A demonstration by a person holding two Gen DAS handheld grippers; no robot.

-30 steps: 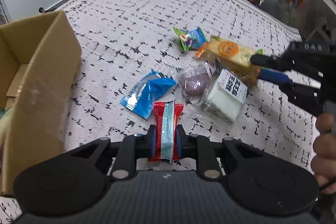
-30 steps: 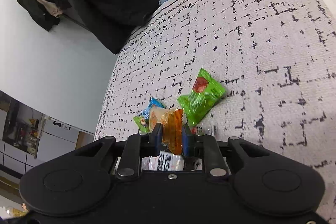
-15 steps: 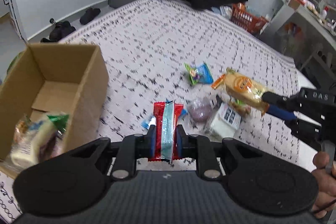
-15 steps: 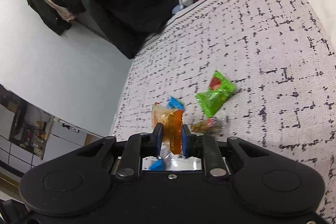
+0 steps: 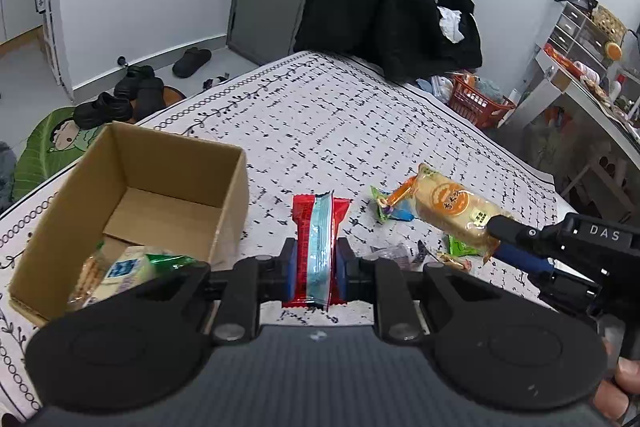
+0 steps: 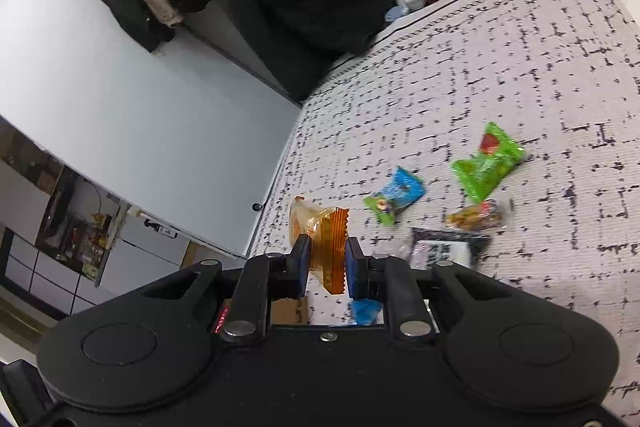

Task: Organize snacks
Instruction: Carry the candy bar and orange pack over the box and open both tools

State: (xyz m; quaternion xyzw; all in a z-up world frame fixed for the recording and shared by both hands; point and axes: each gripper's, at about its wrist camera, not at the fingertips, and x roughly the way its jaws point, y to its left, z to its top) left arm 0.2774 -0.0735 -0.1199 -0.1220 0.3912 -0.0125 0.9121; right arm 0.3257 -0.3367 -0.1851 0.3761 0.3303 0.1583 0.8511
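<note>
Lifted higher off the bed [image 5: 360,115], the left gripper [image 5: 315,263] jaws pinch a red wafer packet [image 5: 318,247] beside the cardboard box [image 5: 232,203]; the right gripper [image 6: 326,263] jaws clamp an orange-wrapped cake [image 6: 320,231], 5 snacks lying beyond.

The left gripper [image 5: 315,263] hides part of the boxed snacks [image 5: 120,273]; the green packet [image 6: 486,165] is blurred.

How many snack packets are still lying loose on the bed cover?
5 visible: green packet, blue-green packet, small brown packet, black-and-white packet, and blue packet partly behind the right gripper. More may be hidden.
</note>
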